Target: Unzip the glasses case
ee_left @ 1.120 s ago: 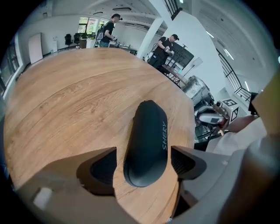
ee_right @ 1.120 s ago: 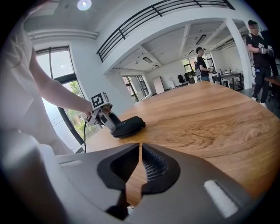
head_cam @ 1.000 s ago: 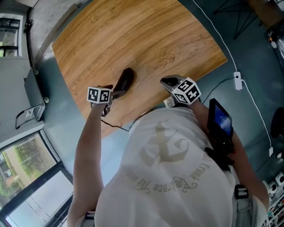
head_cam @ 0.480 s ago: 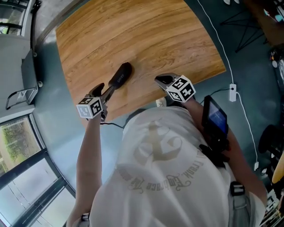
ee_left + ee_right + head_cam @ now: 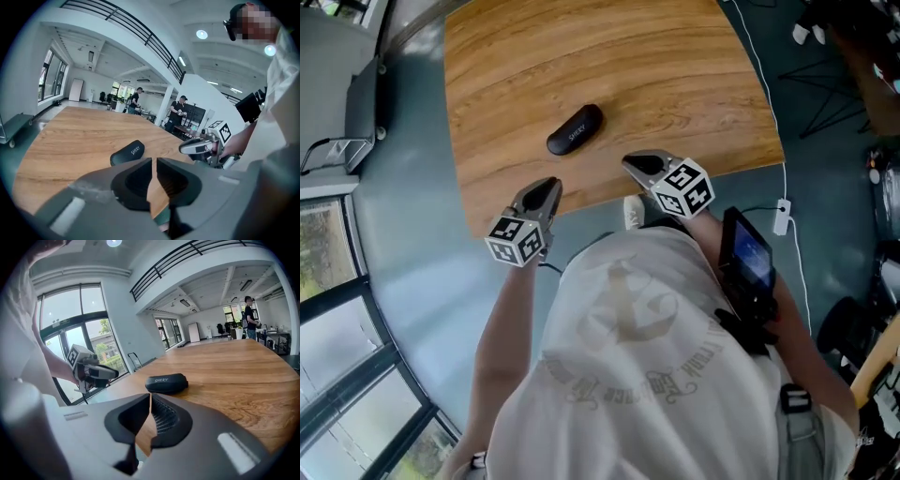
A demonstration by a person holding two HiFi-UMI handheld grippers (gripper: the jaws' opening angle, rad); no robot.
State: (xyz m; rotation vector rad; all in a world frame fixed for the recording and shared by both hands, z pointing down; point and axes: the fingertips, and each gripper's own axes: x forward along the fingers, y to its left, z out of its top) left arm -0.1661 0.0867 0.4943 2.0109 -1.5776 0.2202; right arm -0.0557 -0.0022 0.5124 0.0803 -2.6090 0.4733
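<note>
Wooden office table [image 5: 581, 56] holds a black case [image 5: 575, 128] marked "SHERY"; left gripper [image 5: 546, 186] jaws have just been closing, right gripper [image 5: 628, 164] jaws meet, both empty.

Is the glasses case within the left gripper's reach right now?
Probably yes: only bare table separates the left gripper from the glasses case. Its jaws have just been closing on nothing and would need reopening.

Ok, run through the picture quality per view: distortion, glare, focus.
Head view: the table edges bow from the wide lens; the glasses case is sharp. Left gripper view: round dark vignette, ceiling lamps flare white. Right gripper view: windows at left are bright, the case's print reads clearly, soft shadow beside it.
</note>
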